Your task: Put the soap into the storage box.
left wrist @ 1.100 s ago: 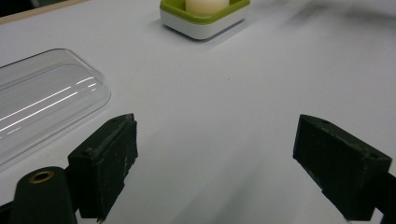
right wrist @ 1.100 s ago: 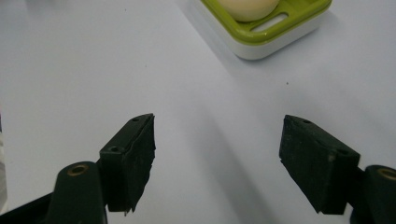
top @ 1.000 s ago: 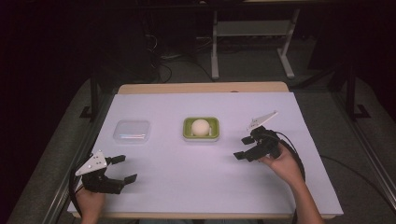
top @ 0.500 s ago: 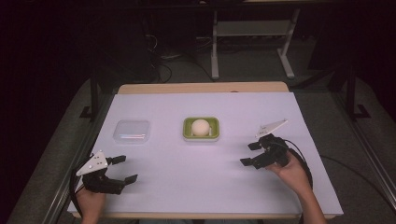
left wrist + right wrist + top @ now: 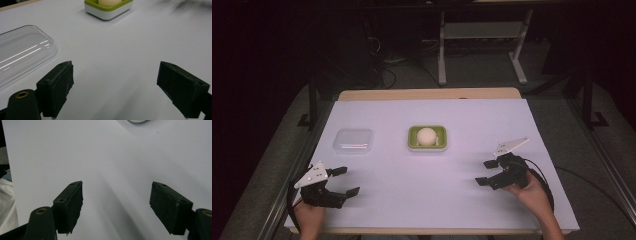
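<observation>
Two grippers sit low over the white table [image 5: 432, 200], both near its front edge, both with jaws apart and nothing between them. Left gripper [image 5: 343, 181] is at the front-left corner, close to the left edge; right gripper [image 5: 486, 172] is front-right, with a strip of bare sheet between it and the right edge.

Green tray [image 5: 427, 137] sits mid-table, slightly toward the back, with a pale ball [image 5: 427, 135] in it. Clear lid [image 5: 353, 140] lies flat left of the tray, apart from it, near the left edge. Lid is just ahead of the left gripper; in the left gripper view its rounded corner [image 5: 37, 50] is close beside the left-hand pad, not touching, and the tray [image 5: 107, 11] is farther off, ahead.

Open room: wide bare stretch between the two grippers along the front, and the whole right half of the table behind the right gripper is bare sheet. Right gripper view shows plain white ahead of the pads [image 5: 71, 205], and the table's edge runs down that view's left side. Wooden table rim shows past the sheet's far edge.
</observation>
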The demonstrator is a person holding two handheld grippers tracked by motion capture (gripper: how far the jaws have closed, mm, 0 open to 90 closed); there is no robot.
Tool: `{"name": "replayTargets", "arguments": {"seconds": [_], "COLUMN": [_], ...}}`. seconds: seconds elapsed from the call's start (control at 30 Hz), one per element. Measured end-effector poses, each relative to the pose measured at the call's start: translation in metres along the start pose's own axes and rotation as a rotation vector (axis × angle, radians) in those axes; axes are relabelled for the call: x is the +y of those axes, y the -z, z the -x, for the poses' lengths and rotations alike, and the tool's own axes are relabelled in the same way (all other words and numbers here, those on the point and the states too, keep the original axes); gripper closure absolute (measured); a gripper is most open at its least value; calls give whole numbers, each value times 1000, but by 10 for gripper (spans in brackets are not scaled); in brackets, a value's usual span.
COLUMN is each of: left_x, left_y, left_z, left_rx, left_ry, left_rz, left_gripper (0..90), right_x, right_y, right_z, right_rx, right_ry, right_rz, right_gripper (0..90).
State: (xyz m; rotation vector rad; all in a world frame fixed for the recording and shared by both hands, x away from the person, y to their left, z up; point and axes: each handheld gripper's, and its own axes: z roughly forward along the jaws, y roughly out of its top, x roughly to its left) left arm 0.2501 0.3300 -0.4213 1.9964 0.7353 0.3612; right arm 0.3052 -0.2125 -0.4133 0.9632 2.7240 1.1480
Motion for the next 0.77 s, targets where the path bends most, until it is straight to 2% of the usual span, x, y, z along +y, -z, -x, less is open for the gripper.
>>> {"name": "replayTargets", "arguments": {"seconds": [0.3, 0.53, 0.77], "left_x": [0, 1, 1], "left_y": [0, 0, 0], "left_z": [0, 0, 0], "left_rx": [0, -4, -8], "left_ry": [-1, -6, -6], "left_rz": [1, 3, 2], "left_gripper": [132, 133, 133], "right_x": [-14, -28, -30], "right_y": [5, 4, 0], "right_z": [-7, -15, -22], "right_rx": [-2, -20, -35], "right_ry": [2, 1, 11], "right_rz": [31, 29, 34], "right_gripper": [254, 253, 251]}}
